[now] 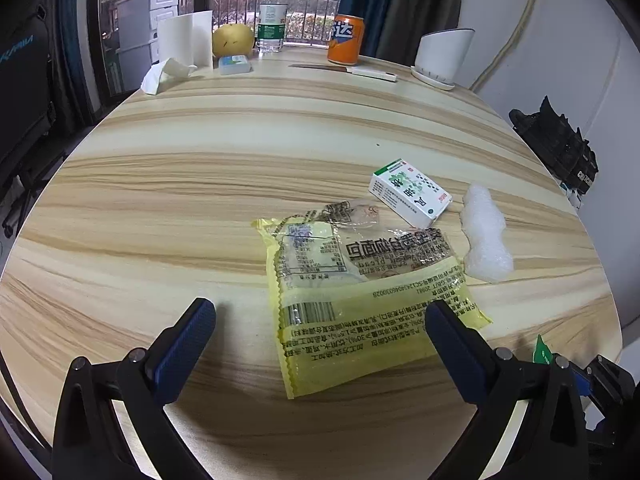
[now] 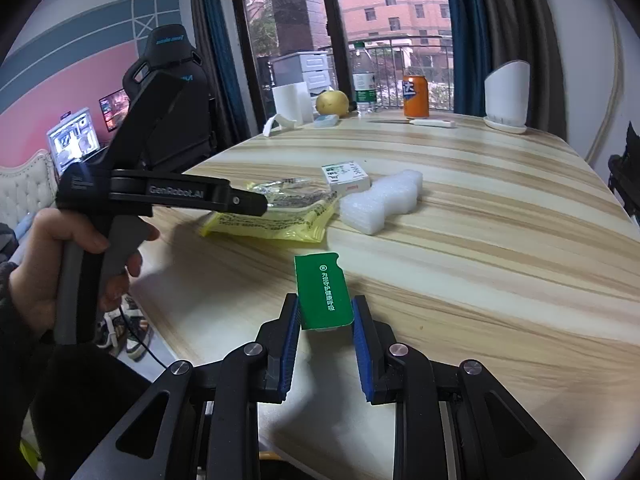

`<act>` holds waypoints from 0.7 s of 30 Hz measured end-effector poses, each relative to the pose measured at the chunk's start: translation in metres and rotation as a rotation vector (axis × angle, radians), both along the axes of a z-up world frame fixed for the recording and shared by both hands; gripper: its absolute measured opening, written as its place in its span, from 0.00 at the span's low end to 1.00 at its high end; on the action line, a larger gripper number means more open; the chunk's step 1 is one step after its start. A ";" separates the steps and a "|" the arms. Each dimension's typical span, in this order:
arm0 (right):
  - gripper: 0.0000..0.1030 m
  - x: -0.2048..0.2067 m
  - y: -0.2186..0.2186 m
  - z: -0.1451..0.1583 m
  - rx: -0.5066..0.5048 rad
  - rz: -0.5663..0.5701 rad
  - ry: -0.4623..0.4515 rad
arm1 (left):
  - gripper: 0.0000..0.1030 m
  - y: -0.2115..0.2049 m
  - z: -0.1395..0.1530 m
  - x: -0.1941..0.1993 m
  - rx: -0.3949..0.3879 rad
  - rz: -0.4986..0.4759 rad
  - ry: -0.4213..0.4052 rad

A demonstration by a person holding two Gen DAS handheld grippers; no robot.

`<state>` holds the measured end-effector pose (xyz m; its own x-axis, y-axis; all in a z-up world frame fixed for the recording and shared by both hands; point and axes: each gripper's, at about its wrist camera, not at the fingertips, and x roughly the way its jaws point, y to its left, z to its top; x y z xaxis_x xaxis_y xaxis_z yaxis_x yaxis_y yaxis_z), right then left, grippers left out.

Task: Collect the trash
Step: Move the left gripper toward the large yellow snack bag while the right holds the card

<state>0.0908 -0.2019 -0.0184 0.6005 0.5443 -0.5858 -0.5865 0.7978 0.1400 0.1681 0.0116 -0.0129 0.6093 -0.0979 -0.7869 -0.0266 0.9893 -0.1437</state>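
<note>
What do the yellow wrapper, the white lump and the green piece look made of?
Yellow wrapper: thin glossy plastic film, partly see-through, crinkled. White lump: probably soft foam packing, frosted and bumpy. Green piece in the right tongs: printed matte card, seemingly.

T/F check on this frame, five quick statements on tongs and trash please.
1. The right tongs are shut on the green card. True.
2. The left tongs grip the yellow wrapper. False: they are open, with the wrapper lying flat on the table between the fingers.
3. The white foam piece lies on the wrapper. False: it lies beside it, on the table.
4. The medicine box lies between the wrapper and the far end of the table. True.
5. The orange can is tipped over. False: it stands upright at the far edge.
</note>
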 end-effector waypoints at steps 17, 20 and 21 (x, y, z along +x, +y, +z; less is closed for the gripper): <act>0.24 0.000 -0.009 -0.002 0.038 -0.019 0.016 | 0.99 -0.030 0.003 0.013 0.019 -0.027 0.012; 0.24 0.001 -0.010 -0.003 0.042 -0.018 0.017 | 0.99 -0.038 0.001 0.015 0.028 -0.036 0.022; 0.24 0.000 -0.010 -0.003 0.043 -0.017 0.018 | 0.99 -0.040 0.000 0.017 0.035 -0.035 0.025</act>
<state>0.0913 -0.2116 -0.0214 0.5994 0.5591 -0.5728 -0.5701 0.8006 0.1847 0.1850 -0.0282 -0.0124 0.5862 -0.0911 -0.8051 0.0050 0.9940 -0.1089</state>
